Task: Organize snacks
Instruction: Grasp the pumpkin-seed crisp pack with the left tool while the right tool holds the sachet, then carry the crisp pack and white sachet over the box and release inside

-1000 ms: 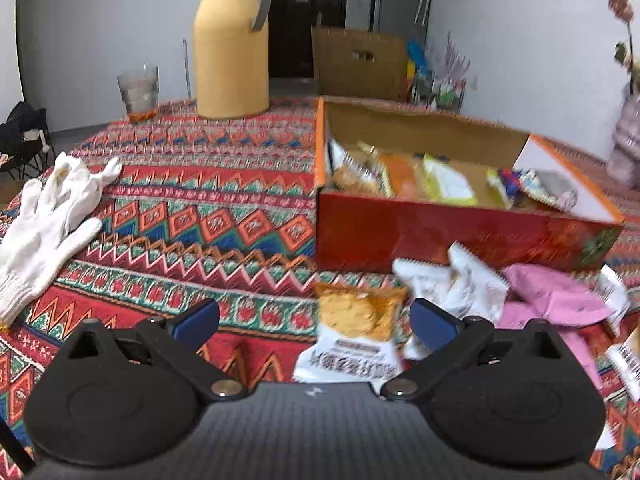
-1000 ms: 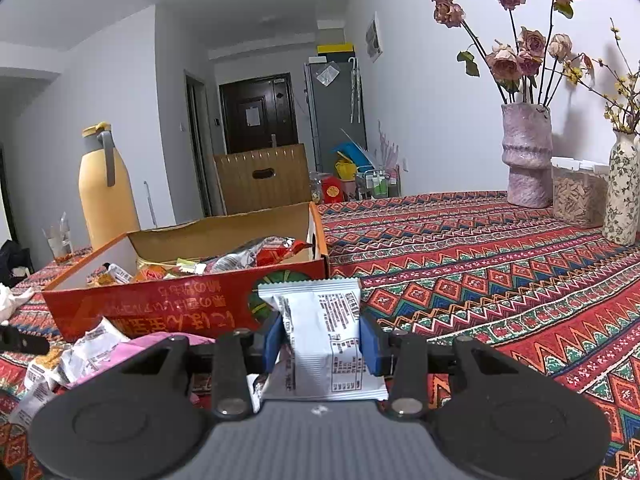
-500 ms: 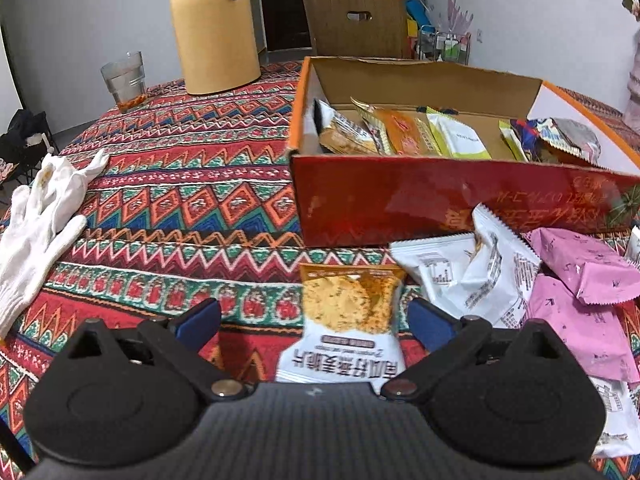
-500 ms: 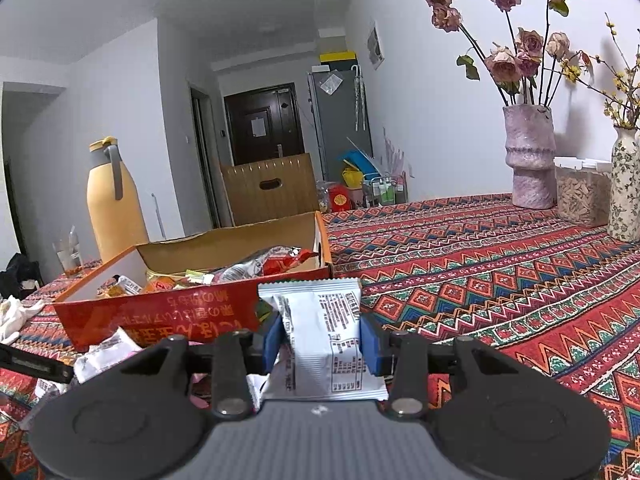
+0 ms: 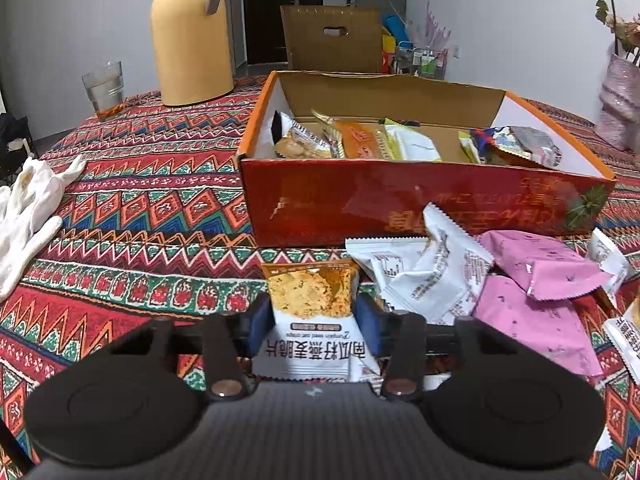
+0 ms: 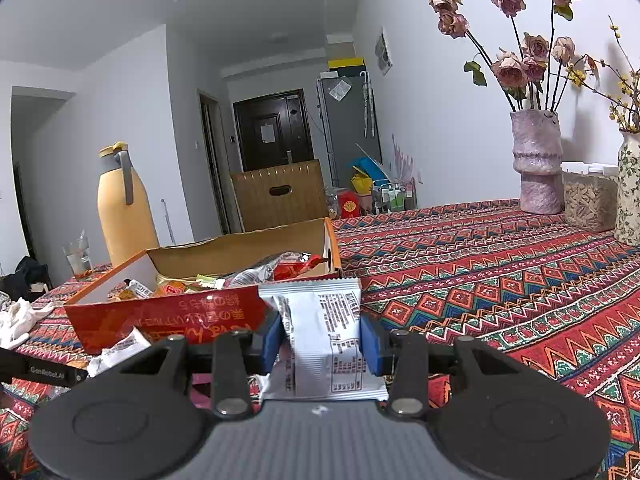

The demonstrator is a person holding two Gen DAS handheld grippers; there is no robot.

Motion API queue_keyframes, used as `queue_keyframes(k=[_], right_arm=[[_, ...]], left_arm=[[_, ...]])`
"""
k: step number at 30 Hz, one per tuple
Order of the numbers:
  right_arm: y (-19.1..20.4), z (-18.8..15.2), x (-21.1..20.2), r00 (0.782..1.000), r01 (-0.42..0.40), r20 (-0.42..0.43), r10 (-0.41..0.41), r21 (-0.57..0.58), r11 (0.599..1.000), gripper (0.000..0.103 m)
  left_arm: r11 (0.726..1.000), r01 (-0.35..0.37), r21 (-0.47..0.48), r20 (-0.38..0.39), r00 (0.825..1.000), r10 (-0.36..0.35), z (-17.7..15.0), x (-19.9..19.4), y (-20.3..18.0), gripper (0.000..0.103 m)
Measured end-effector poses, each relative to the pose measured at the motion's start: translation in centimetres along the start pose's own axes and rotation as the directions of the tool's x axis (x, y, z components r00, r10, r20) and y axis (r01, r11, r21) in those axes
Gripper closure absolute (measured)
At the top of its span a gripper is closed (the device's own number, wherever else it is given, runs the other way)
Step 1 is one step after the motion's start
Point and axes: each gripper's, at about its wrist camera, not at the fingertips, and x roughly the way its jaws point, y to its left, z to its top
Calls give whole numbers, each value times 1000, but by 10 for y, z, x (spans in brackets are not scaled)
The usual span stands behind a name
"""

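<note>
While the left gripper (image 5: 314, 322) is closing its blue pads on the crisps packet (image 5: 314, 320), the packet is sitting between them, both pads already at its sides. It is a white pouch with a golden crisp picture on top and big Chinese characters lower down, read upside down from the left wrist view; a small English line is too fine to make out. Just right of it, white sachets (image 5: 420, 276) and pink wrappers (image 5: 536, 292) are lying jumbled on the counter (image 5: 140, 200), leaving little open room on that side. To the left the patterned cloth is lying bare as far as the white gloves (image 5: 28, 208).

Over on the right wrist view, the right gripper (image 6: 320, 338) is pinching a white snack packet (image 6: 324, 336) by both sides, its back panel of fine print facing up, unreadable. "GenRobot.AI" is showing on a black bar (image 6: 40, 368) at the left edge.

Beyond both, the red box (image 5: 400, 200) is standing open, gold characters running upside down along its front wall, several packets lying inside. Further back, a glass (image 5: 103, 88) and a yellow flask (image 5: 192, 36) are standing near the counter's far edge, and a pink vase (image 6: 538, 164) of dried roses is standing at the right.
</note>
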Motion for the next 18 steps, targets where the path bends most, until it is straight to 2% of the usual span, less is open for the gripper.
queue_keyframes(k=[9,18], right_arm=[[1,0,0,1000,3,-1,-3,-6,1000,62],[12,5,-6,1000,12,18,-11,-50,999,62]], left_arm=[[999,1,-38,28,1000,0,-2,-11,10,62],[998,13,-64,128,992,-5,9,-44,19,62]])
